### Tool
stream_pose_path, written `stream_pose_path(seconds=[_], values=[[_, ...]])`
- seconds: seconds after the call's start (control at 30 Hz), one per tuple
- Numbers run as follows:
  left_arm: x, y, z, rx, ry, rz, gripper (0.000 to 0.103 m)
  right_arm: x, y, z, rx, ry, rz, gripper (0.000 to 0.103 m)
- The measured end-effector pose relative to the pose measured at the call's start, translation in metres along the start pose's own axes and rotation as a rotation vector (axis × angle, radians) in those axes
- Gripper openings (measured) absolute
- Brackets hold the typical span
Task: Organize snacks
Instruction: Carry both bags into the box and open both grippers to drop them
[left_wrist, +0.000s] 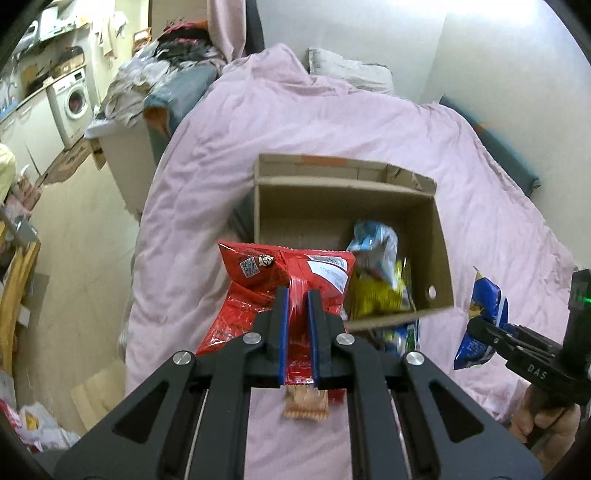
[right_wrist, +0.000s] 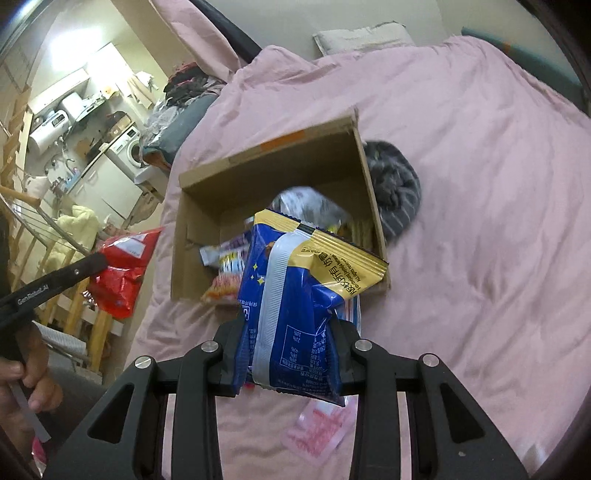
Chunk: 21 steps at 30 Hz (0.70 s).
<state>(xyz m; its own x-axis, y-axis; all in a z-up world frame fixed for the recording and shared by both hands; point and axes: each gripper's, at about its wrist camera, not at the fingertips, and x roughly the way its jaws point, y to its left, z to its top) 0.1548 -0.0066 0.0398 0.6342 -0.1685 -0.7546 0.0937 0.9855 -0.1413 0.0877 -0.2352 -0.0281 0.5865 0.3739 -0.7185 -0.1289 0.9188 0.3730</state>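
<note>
My left gripper (left_wrist: 297, 295) is shut on a red snack bag (left_wrist: 258, 291) and holds it above the bed, just left of an open cardboard box (left_wrist: 439, 236). The red bag also shows in the right wrist view (right_wrist: 123, 273). My right gripper (right_wrist: 288, 332) is shut on a blue and yellow snack bag (right_wrist: 295, 295) and holds it over the box's near edge (right_wrist: 177, 266). That bag also shows in the left wrist view (left_wrist: 480, 317). The box holds several snack packets: a light blue one (left_wrist: 373, 243) and a yellow one (left_wrist: 376, 295).
The box sits on a pink duvet (left_wrist: 295, 122). Loose packets lie on the duvet: an orange one (left_wrist: 306, 406) and a pink one (right_wrist: 317, 432). A grey striped cloth (right_wrist: 395, 188) lies beside the box's right wall. Laundry piles and a washing machine (left_wrist: 72, 99) stand at the left.
</note>
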Motion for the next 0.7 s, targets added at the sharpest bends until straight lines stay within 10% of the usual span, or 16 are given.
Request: stream_pose_path(seconds=[0.7], values=[[0.101, -0.006, 0.046, 0.021, -0.036, 0.042, 0.007, 0.139, 0.055, 0.050, -0.144, 0.143, 0.128, 0.035]])
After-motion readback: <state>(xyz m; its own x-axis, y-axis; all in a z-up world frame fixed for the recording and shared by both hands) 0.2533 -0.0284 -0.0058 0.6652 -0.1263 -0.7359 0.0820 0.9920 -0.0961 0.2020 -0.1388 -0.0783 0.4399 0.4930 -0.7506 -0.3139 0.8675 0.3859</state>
